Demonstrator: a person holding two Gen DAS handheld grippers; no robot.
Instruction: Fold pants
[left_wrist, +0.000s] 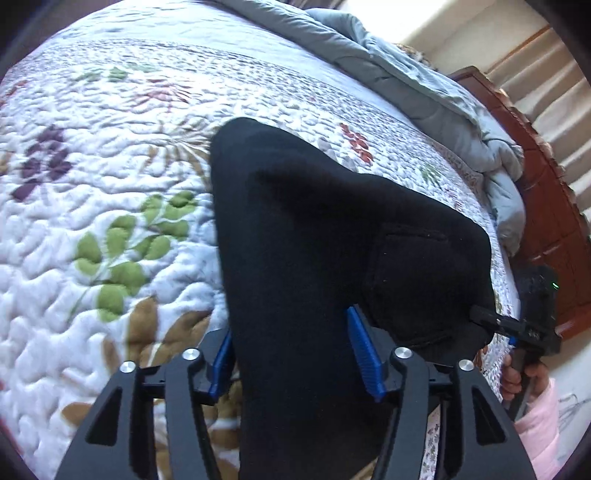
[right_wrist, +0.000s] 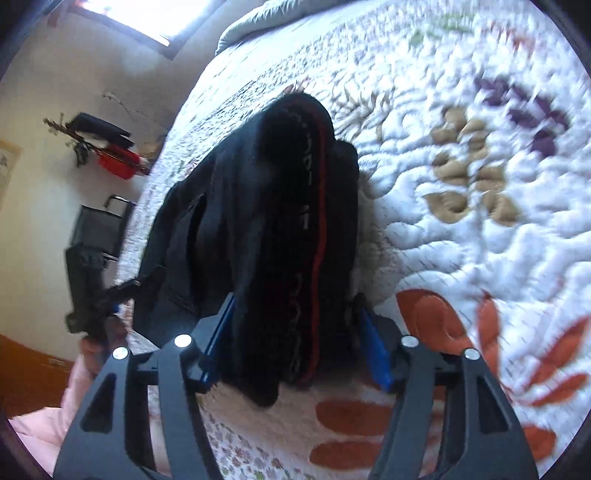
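Black pants (left_wrist: 314, 229) lying on the quilted bed (left_wrist: 110, 221), near its near edge, bunched lengthwise between both pairs of tongs. Left tongs (left_wrist: 295, 354) standing open around one end of the garment, blue pads clear of the cloth on the right side, close or perhaps brushing it on the left; no grip. Right tongs (right_wrist: 295, 343) likewise open astride the other end, fabric loose in the gap, not pinched.

Judged step: a release after laying a fold down, pants now resting on the bed unaided. Next move likely calls for backing both tongs off without dragging the cloth, then re-gripping at a fresh edge to bring one end across the other, keeping layers aligned; thick, soft fabric apt to slump or spring open.

From the left wrist: a broad, plain black surface with a pocket outline, a grey-blue duvet (left_wrist: 424, 85) heaped far right, a wooden headboard (left_wrist: 535, 192), and the right tongs at the garment's right end in a hand with a pink sleeve. From the right wrist only: a red stripe (right_wrist: 317, 206) with lettering along the stacked layers, and the room wall at left.
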